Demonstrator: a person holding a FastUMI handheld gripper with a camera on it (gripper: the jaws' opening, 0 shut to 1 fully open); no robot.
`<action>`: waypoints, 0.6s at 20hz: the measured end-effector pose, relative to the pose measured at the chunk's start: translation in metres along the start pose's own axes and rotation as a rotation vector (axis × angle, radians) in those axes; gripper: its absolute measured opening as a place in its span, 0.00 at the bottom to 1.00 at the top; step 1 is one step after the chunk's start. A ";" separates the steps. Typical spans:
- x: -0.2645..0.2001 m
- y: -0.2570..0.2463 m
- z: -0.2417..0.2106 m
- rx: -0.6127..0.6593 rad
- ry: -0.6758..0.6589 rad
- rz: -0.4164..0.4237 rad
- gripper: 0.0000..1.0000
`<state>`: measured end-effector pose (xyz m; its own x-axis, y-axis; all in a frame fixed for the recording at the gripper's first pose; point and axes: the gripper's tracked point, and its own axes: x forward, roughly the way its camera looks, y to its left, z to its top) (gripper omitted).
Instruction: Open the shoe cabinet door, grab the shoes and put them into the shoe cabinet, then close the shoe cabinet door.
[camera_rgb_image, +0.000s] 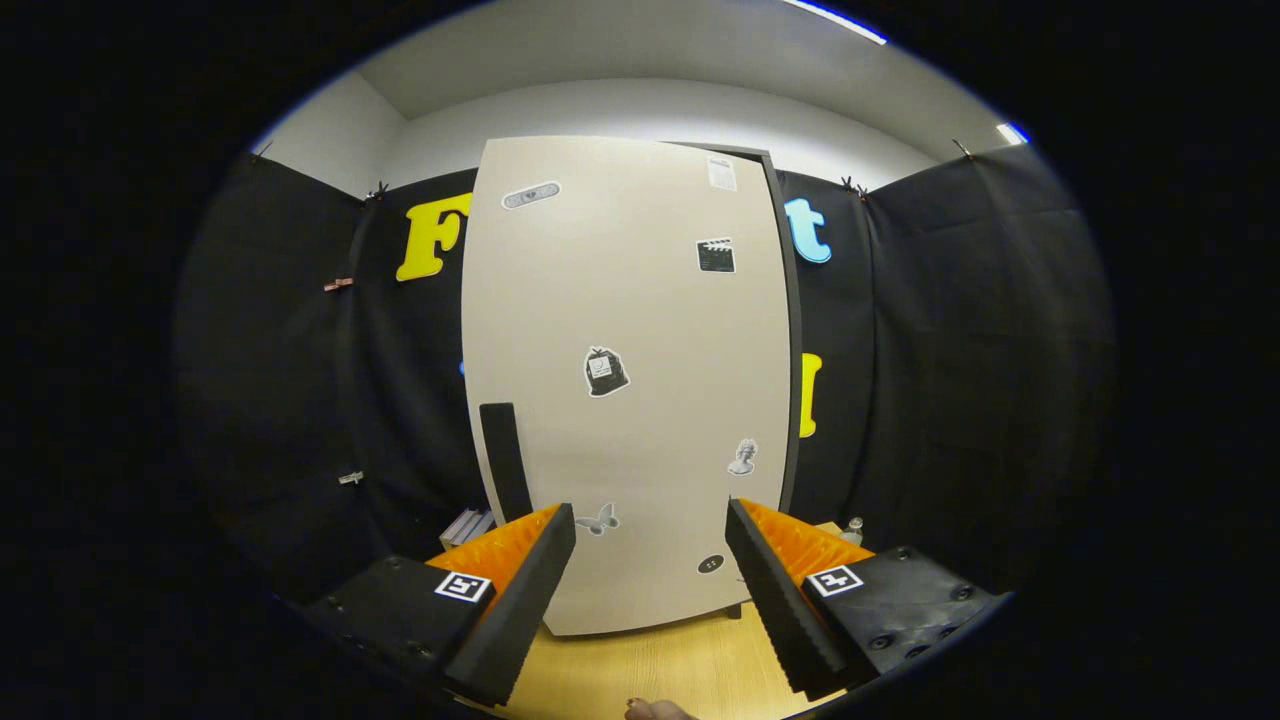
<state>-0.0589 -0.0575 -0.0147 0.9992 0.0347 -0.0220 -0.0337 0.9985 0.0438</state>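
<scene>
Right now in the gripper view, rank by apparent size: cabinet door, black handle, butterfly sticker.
1. Cabinet door
2. Black handle
3. Butterfly sticker
All sit on the same door, so nearness hardly skews this. The gripper is open.

Shut cabinet door (625, 380) blocks the way beyond the spread jaws.

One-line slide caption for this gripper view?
Open tool faces the closed shoe cabinet door, its black handle just beyond the left finger.

Cabinet door (630, 400) beige, black handle (505, 460), monochrome stickers; gripper (650, 580) fingers orange, black pads; wooden floor (650, 665) tan.
</scene>
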 end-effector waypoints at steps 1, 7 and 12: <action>0.000 0.001 0.002 0.000 -0.006 0.000 0.98; -0.001 0.004 0.008 -0.011 -0.039 0.001 0.99; -0.006 0.008 0.004 -0.021 -0.039 -0.008 0.99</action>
<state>-0.0654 -0.0494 -0.0104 0.9996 0.0250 0.0163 -0.0254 0.9994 0.0226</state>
